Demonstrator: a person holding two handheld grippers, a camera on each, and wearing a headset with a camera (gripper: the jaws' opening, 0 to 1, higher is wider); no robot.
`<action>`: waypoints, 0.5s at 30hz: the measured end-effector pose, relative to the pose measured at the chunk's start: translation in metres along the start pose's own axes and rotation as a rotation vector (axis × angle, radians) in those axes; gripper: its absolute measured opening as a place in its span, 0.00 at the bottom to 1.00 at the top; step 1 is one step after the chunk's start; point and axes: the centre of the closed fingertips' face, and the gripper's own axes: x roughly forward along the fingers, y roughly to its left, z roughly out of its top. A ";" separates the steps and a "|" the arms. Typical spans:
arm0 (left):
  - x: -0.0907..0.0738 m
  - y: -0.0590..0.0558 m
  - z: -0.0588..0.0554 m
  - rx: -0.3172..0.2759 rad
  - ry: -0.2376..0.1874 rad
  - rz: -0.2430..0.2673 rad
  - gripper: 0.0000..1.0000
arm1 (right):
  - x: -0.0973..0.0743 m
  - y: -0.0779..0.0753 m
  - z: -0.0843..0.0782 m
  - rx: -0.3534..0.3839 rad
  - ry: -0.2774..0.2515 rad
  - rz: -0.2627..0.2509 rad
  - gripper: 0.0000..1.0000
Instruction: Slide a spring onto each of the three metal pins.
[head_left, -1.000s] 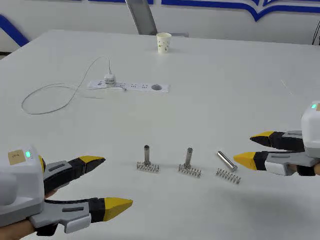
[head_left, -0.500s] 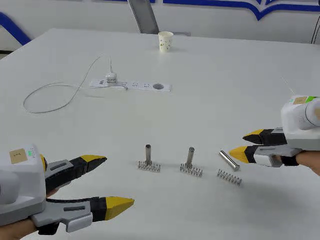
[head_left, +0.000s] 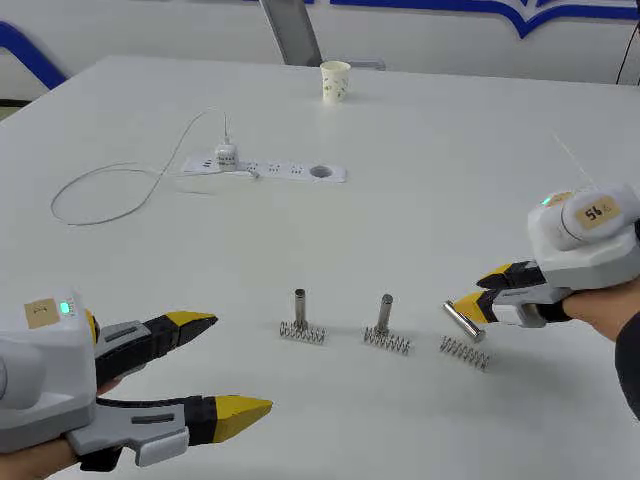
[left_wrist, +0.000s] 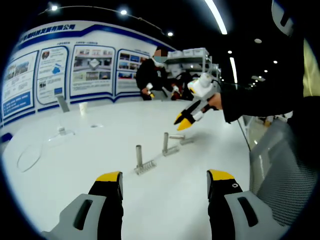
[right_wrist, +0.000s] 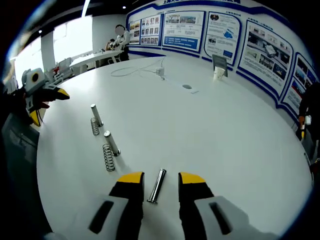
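Two metal pins stand upright on the white table (head_left: 420, 180): the left pin (head_left: 300, 305) and the middle pin (head_left: 385, 310). A third pin (head_left: 463, 320) lies flat. One spring lies at each pin's foot: the left spring (head_left: 302, 333), the middle spring (head_left: 387, 342) and the right spring (head_left: 464, 352). My right gripper (head_left: 478, 296) is open, its jaws astride the near end of the lying pin (right_wrist: 156, 185) without touching it. My left gripper (head_left: 225, 365) hangs wide open at the near left, well short of the left pin (left_wrist: 139, 155), with nothing between its fingers.
A paper cup (head_left: 335, 82) stands at the table's far edge. A white power strip (head_left: 285, 171) with a plug and a looping cable (head_left: 110, 190) lies on the far left half. People stand at another bench in the background (left_wrist: 155, 75).
My right gripper has moved left and down to the lying pin and its jaws have narrowed around the pin's end. The left gripper has barely moved.
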 end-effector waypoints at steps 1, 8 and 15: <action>0.000 0.000 0.000 -0.001 0.000 0.000 0.69 | 0.002 0.000 0.000 0.003 0.004 0.002 0.27; -0.001 0.000 -0.001 -0.004 0.003 0.001 0.69 | 0.015 -0.001 -0.003 0.040 0.038 -0.008 0.24; 0.000 0.000 -0.003 -0.005 0.007 0.000 0.68 | 0.024 -0.001 -0.010 0.065 0.074 -0.012 0.21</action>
